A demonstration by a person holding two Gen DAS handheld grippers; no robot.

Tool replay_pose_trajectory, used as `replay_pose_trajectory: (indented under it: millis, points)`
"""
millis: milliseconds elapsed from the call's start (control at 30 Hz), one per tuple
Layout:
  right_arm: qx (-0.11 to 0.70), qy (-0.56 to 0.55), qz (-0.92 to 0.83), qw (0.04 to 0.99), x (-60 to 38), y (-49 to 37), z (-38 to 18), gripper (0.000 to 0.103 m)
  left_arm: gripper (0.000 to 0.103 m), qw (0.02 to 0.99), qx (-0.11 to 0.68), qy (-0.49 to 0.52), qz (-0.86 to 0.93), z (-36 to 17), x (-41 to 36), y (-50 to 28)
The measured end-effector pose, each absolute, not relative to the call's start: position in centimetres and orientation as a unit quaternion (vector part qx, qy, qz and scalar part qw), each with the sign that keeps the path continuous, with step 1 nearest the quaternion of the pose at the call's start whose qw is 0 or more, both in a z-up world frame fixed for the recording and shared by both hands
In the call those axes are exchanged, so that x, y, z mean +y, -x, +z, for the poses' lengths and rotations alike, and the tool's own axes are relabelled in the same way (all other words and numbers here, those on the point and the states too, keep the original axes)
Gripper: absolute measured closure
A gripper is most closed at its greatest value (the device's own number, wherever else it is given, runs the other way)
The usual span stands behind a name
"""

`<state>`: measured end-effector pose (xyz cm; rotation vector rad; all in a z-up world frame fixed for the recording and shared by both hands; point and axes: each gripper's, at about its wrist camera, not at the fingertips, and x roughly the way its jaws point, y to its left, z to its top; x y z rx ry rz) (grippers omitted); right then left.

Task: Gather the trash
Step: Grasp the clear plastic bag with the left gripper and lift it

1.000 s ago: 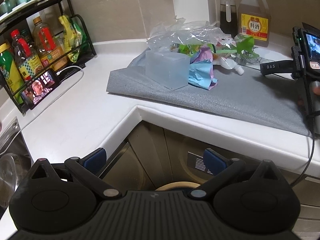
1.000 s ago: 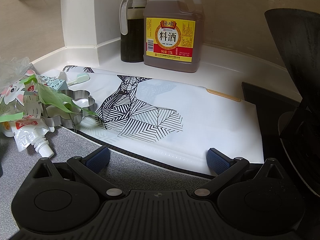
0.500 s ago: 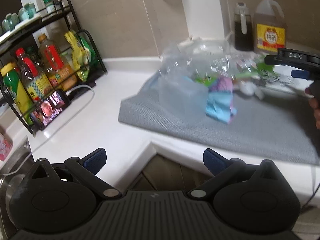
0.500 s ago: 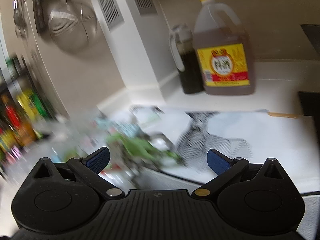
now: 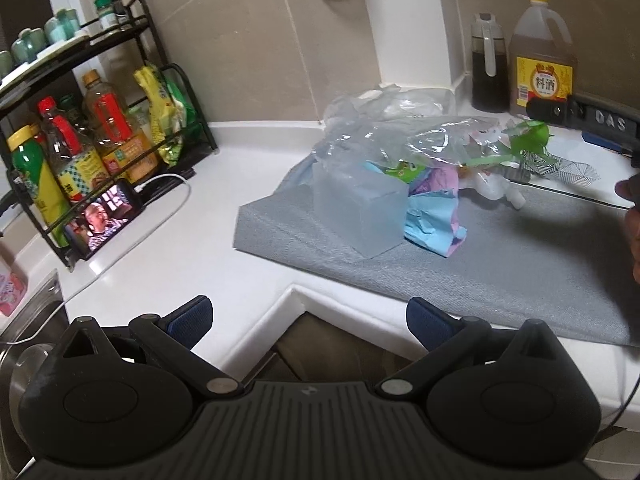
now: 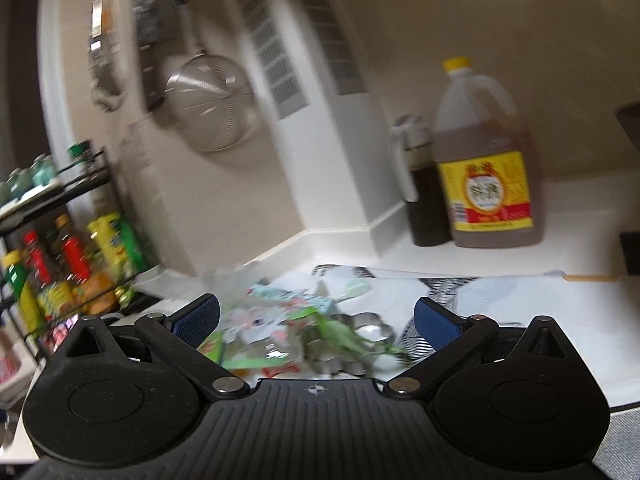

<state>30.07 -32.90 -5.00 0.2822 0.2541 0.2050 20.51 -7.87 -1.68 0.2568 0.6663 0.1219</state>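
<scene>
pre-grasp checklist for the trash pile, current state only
1. Left gripper open, nothing between its fingers: ok.
2. Right gripper open, nothing between its fingers: ok.
3. Trash pile on the grey mat, in view and unblocked from the left: ok.
4. Right wrist view sharp enough to aim: not ok, motion blur.
5. Metal cookie cutter mixed into the wrappers, possibly not trash: cannot tell.
6. Bin or open bag to drop into: cannot tell, none clearly visible.
</scene>
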Motion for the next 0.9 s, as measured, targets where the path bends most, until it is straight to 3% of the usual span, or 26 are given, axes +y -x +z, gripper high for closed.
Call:
replay_pose_trajectory:
  millis: [900]
  points:
    - [0.122, -0.099, 0.123, 0.98, -31.5, -29.2, -5.0, 0.0, 0.0, 0.931, 0.322, -0.151, 0.083, -1.5, -7.9, -21.4]
